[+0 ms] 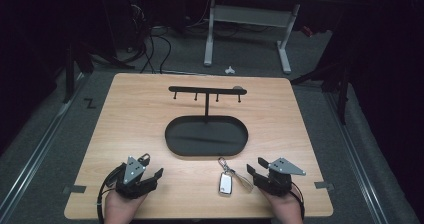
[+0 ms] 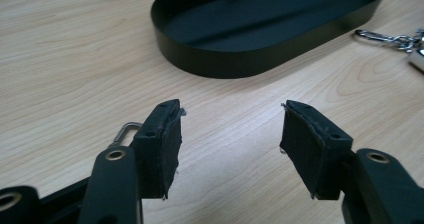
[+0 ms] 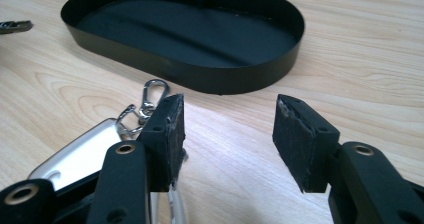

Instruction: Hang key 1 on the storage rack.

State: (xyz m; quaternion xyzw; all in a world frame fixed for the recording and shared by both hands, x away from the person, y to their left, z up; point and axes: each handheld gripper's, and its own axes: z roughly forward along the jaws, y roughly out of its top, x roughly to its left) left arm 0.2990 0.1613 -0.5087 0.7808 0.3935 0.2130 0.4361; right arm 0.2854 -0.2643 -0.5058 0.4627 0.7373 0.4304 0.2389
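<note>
A silver key fob (image 1: pixel 226 183) with a metal snap clip (image 1: pixel 222 161) and a clear tag lies flat on the wooden table (image 1: pixel 140 114) near its front edge. My right gripper (image 1: pixel 256 165) rests just right of the fob, jaws open with bare wood between them; in the right gripper view (image 3: pixel 227 101) the fob (image 3: pixel 80 156) and clip (image 3: pixel 152 91) lie beside its left jaw. My left gripper (image 1: pixel 152 165) sits at the front left, open and holding nothing (image 2: pixel 231 106). The clip (image 2: pixel 385 38) shows at the right edge of the left gripper view.
A black oval tray (image 1: pixel 172 146) stands mid-table, just beyond both grippers (image 2: pixel 220 66) (image 3: pixel 200 79). From its back rises a black post with a crossbar of hooks (image 1: pixel 206 90). Behind the table stand a white desk frame (image 1: pixel 284 54) and cables on the floor.
</note>
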